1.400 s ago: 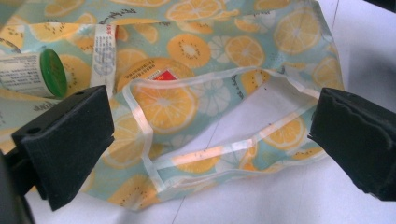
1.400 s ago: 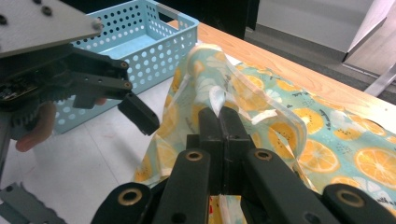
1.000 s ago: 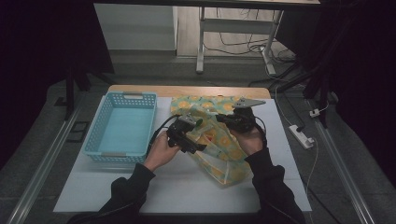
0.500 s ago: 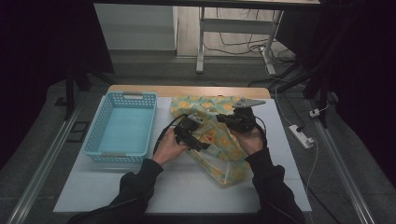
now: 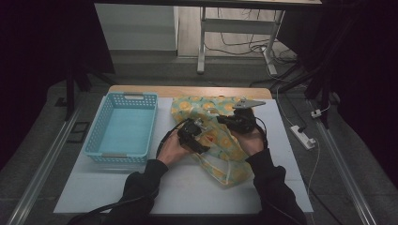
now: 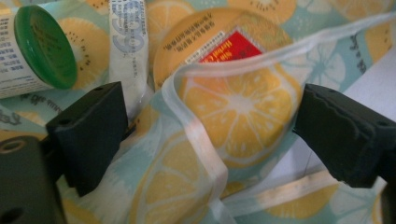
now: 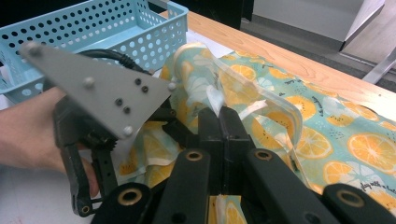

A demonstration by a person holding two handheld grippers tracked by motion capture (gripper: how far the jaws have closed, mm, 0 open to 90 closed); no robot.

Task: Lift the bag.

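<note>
In the high view, a fruit-print bag (image 5: 213, 140) lies at the centre of the white worktop (image 5: 117, 187), with an empty blue basket (image 5: 121, 129) to its left; both hands meet over the bag, the left tongs (image 5: 199, 132) at its near-left side and the right tongs (image 5: 225, 121) just right of them. In the left gripper view the jaws stand apart and have just been closing a little, with the bag's white-edged rim (image 6: 196, 135) lying between them but not yet pinched — likely lining up to take the other side of the mouth. Behind, at the upper left, lie a green-capped bottle (image 6: 44, 44), a white packet (image 6: 128, 42) and a round lidded tub (image 6: 219, 39). In the right gripper view the tongs are clamped on the bag's rim (image 7: 219, 105), holding it up so the mouth gapes — apparently to let things be reached.
</note>
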